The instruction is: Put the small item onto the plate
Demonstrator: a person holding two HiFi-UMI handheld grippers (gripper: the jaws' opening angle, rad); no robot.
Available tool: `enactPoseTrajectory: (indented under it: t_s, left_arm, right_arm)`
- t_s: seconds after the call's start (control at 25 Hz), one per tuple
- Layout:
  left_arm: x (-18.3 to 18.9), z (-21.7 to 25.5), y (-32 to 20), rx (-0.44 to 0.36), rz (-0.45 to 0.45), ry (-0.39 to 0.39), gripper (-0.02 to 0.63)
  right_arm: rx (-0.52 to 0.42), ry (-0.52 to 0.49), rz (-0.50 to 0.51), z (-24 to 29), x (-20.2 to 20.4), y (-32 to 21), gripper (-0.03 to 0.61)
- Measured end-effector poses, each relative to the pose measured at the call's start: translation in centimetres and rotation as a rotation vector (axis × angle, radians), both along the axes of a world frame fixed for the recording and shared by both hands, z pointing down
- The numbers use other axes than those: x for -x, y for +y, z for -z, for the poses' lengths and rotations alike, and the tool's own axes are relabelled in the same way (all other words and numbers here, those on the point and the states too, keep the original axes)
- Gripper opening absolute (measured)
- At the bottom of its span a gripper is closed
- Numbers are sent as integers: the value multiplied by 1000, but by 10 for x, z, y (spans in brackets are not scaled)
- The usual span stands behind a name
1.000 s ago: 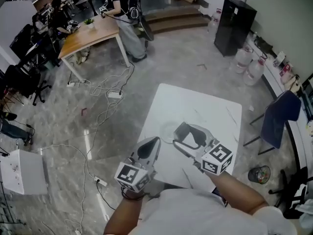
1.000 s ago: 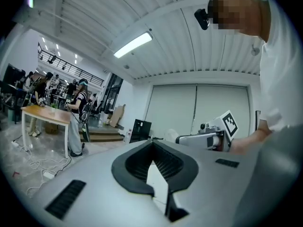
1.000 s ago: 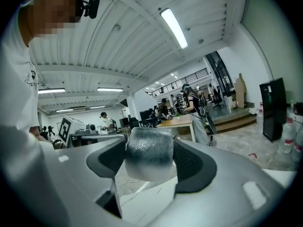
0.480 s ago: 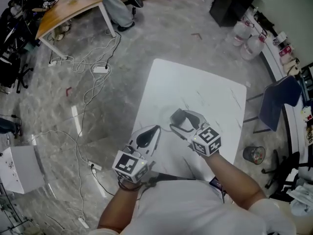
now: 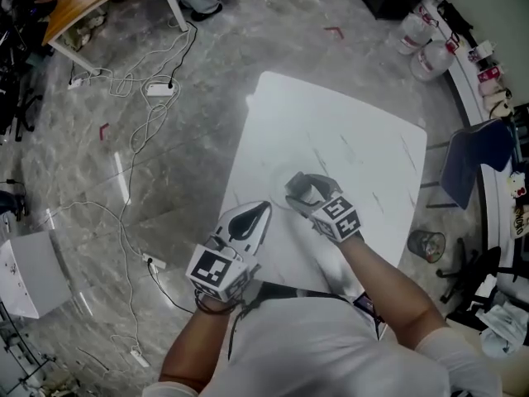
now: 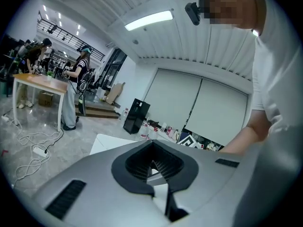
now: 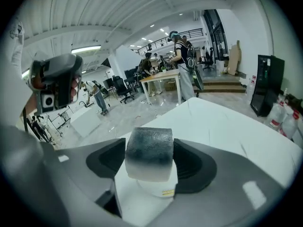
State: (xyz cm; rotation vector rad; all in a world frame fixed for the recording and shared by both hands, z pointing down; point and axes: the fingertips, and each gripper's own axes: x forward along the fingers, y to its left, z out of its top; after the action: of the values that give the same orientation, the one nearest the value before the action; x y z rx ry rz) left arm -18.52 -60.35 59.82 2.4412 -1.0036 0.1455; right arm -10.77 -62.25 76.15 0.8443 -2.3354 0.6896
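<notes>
My right gripper [image 5: 299, 188] is shut on a small block with a dark grey top and a pale lower half [image 7: 149, 152]. It hangs over the near left part of the white table [image 5: 355, 151], above the faint round plate [image 5: 275, 178], whose rim shows beside the jaws. In the right gripper view a white round shape with a yellow label [image 7: 163, 192] lies just under the block. My left gripper [image 5: 250, 218] is shut and holds nothing, at the table's near left edge. Its jaws [image 6: 154, 167] meet with nothing between them.
A blue chair [image 5: 471, 165] and a waste bin [image 5: 426, 245] stand to the right of the table. Cables and a power strip [image 5: 159, 88] lie on the floor at left. Water bottles [image 5: 431, 58] stand at the far right, and a white box [image 5: 29, 275] at left.
My right gripper has moved left and forward with the block and now hangs over the plate. The left gripper has kept its place. The head view has tilted down.
</notes>
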Motion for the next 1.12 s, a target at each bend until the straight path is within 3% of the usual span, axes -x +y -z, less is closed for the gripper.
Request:
enactPoseTrajectory:
  t_s: [0.48, 0.84, 1.12]
  left_arm:
    - [14, -53, 4, 59, -23, 17, 6]
    - [21, -55, 12, 67, -9, 6, 6]
    - [29, -56, 24, 67, -28, 3, 6]
  right_arm:
    - [60, 205, 63, -104, 8, -14, 304]
    - [39, 258, 102, -122, 11, -10, 304]
    - [-46, 243, 63, -103, 14, -19, 299]
